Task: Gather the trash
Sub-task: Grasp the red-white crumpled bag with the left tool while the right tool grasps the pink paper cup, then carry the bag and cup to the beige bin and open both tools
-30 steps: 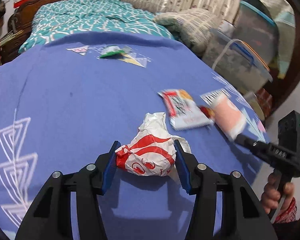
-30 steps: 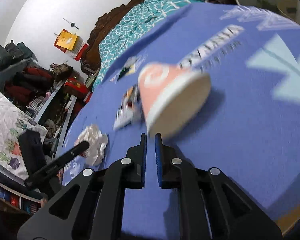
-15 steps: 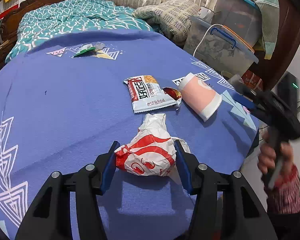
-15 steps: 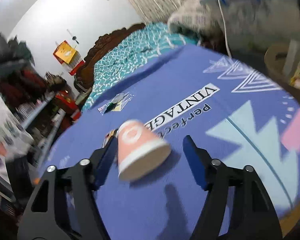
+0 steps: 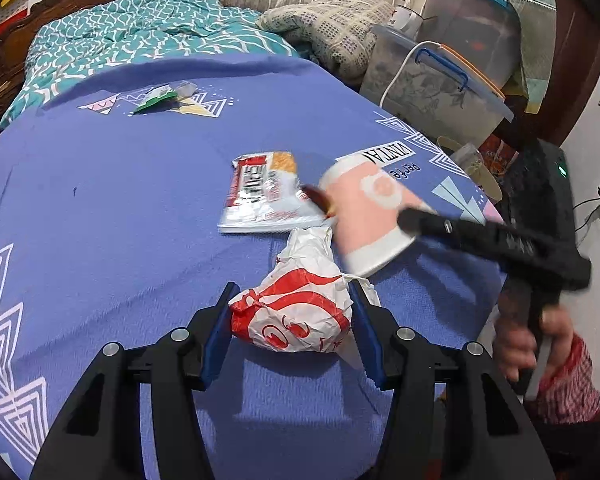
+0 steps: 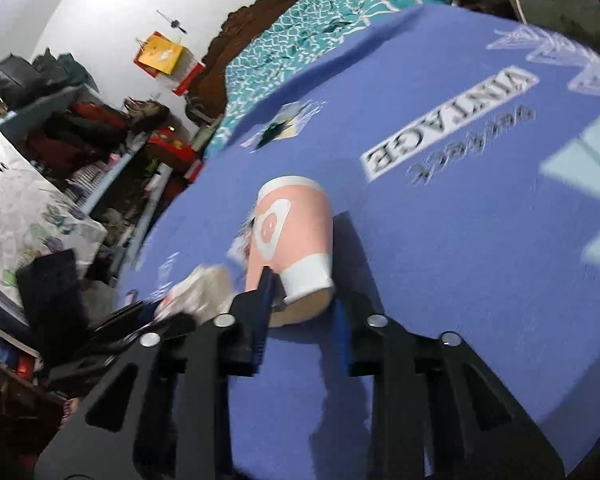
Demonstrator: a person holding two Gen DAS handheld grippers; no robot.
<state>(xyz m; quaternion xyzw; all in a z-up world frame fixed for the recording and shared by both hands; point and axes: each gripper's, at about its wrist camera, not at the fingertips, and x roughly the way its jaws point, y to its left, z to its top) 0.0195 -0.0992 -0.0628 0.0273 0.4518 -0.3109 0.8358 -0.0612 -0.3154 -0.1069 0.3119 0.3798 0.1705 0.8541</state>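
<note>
the left gripper (image 5: 290, 336) pinches the crumpled red-and-white wrapper (image 5: 296, 312) at lower centre of its view, probably so that piece is already secured. the right gripper (image 6: 302, 312) is closing its jaws around the rim end of the pink paper cup (image 6: 292, 240), which lies on its side on the blue cloth (image 6: 460, 280) mid-frame; whether the pads press it yet i cannot tell. a flat snack packet (image 5: 260, 200) waits just beside the cup.

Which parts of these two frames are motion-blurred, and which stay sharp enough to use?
Left wrist view: the crumpled red-and-white wrapper between the left tongs is sharp, while the right tongs and the hand holding them are smeared. Right wrist view: the pink paper cup is fairly clear, the blue cloth's print streaks, and the left edge is blurred.
</note>
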